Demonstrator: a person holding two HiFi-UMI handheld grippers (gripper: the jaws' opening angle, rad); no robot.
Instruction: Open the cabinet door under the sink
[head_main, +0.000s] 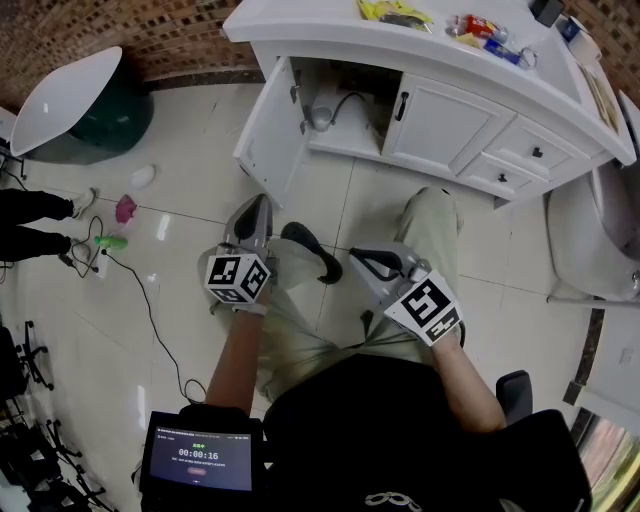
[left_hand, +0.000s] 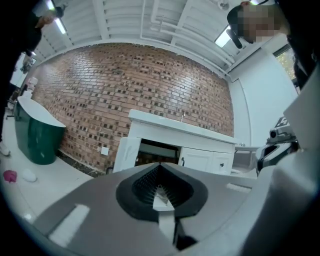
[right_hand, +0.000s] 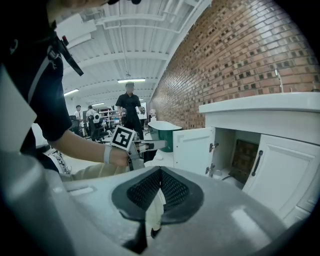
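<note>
- The left gripper is held over the seated person's left thigh. Its jaws are pressed together with nothing between them, and the left gripper view shows its dark ribbed pads meeting in a point.
- The right gripper is held over the right thigh. Its jaws are likewise closed and empty, and it points across toward the other gripper.
- Both grippers are well apart from the white cabinet, which stands ahead against a brick wall.
- The cabinet door at the cabinet's left end stands swung wide open, showing a dim inside with a hose. The neighbouring door, with a black handle, is shut.
- Small colourful items lie on the countertop.
- A green tub with a white top stands on the tiled floor to the left.
- A tablet sits near the person's left elbow.
</note>
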